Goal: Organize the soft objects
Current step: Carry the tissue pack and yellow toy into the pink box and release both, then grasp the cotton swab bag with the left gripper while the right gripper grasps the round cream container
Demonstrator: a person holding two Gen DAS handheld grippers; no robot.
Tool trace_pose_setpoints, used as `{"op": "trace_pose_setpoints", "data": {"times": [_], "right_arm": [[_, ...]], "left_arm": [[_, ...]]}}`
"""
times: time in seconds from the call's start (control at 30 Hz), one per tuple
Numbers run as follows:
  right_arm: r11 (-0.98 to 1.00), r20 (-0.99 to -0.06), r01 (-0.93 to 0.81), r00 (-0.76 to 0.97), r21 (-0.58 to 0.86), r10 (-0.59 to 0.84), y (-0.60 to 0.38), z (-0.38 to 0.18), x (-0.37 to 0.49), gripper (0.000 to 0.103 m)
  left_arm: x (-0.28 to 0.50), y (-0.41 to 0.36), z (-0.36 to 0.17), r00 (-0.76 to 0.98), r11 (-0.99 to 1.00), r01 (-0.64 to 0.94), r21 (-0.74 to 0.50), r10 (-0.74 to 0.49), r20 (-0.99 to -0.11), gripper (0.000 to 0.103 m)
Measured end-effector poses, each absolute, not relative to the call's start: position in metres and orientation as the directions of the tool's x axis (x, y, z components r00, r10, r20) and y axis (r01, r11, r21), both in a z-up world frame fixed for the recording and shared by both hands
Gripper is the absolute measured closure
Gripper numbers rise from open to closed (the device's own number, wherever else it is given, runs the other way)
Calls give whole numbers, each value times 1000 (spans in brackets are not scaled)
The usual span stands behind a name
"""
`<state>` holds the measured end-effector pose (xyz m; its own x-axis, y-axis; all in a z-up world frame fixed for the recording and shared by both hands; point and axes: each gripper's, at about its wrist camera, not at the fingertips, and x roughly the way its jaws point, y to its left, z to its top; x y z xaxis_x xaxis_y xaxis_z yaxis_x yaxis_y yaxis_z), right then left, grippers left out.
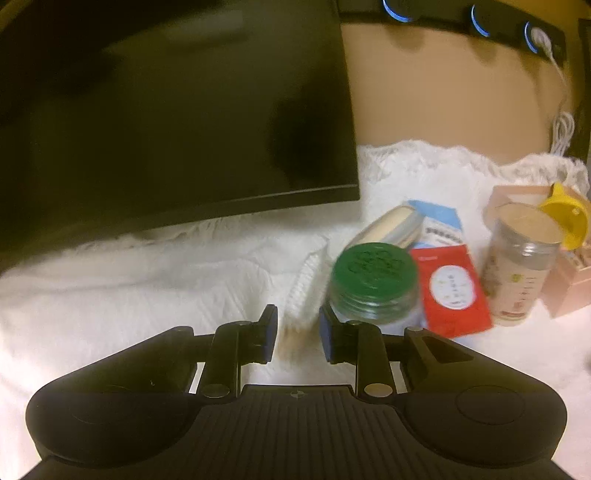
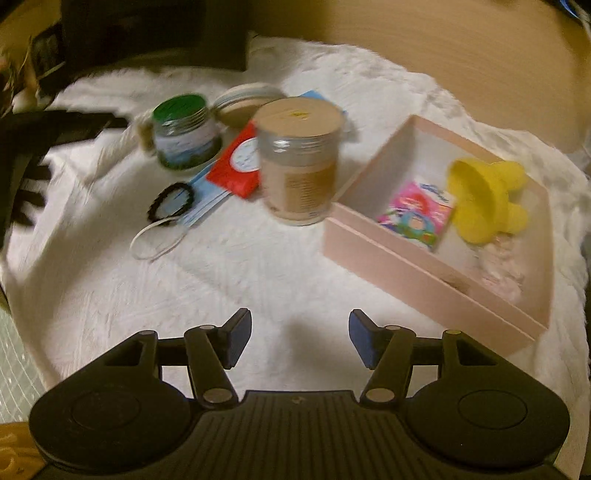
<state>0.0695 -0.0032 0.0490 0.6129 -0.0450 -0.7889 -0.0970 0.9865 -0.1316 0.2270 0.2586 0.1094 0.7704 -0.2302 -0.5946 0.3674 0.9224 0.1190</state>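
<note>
My left gripper (image 1: 298,332) hangs open low over the white fluffy rug (image 1: 147,288). The wooden handle end of a white-bristled brush (image 1: 304,284) lies between its pads; I see no pad pressing on it. My right gripper (image 2: 300,336) is open over bare rug, nothing between its fingers. Ahead of it lie a blue face mask (image 2: 201,201) with a white ear loop, a black hair tie (image 2: 171,201) and a red packet (image 2: 236,162). At the right, a pink box (image 2: 424,280) holds a yellow soft piece (image 2: 484,199), a colourful packet (image 2: 417,214) and a pale pink fabric item (image 2: 498,269).
A green-lidded glass jar (image 2: 184,136), a tan-lidded jar (image 2: 299,158) and a round tin (image 2: 243,107) stand among the soft things. A dark monitor (image 1: 166,110) fills the left wrist view's upper left. A power strip (image 1: 480,18) and a white cable (image 1: 561,125) sit far right.
</note>
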Motion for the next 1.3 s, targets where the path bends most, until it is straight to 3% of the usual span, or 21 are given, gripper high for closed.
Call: {"op": "trace_pose_setpoints", "data": {"times": [0.13, 0.33, 0.43, 0.7, 0.9, 1.03, 1.17, 1.3], "right_arm": [[981, -802, -118, 594, -152, -52, 11, 42, 73, 44], [976, -815, -150, 578, -160, -45, 24, 33, 71, 44], [973, -818, -167, 574, -158, -34, 29, 31, 73, 44], [967, -825, -185, 564, -172, -39, 44, 28, 91, 44], [963, -813, -200, 581, -182, -33, 51, 33, 94, 44], [973, -810, -178, 586, -149, -17, 46, 40, 100, 44], [977, -808, -160, 588, -139, -18, 43, 42, 105, 44], [976, -815, -171, 579, -136, -12, 44, 39, 106, 44]], "left_arm": [[259, 270, 97, 706, 905, 426, 8, -327, -628, 64], [278, 274, 82, 656, 878, 478, -32, -381, -652, 68], [276, 275, 77, 653, 844, 536, 7, -410, -636, 67], [279, 273, 67, 709, 806, 571, 153, -392, -586, 44], [290, 296, 81, 828, 916, 394, 71, -320, -461, 45], [305, 302, 78, 831, 940, 339, 38, -281, -480, 45], [313, 310, 72, 787, 932, 352, -89, -346, -511, 48], [320, 299, 65, 773, 927, 369, -72, -349, -529, 48]]}}
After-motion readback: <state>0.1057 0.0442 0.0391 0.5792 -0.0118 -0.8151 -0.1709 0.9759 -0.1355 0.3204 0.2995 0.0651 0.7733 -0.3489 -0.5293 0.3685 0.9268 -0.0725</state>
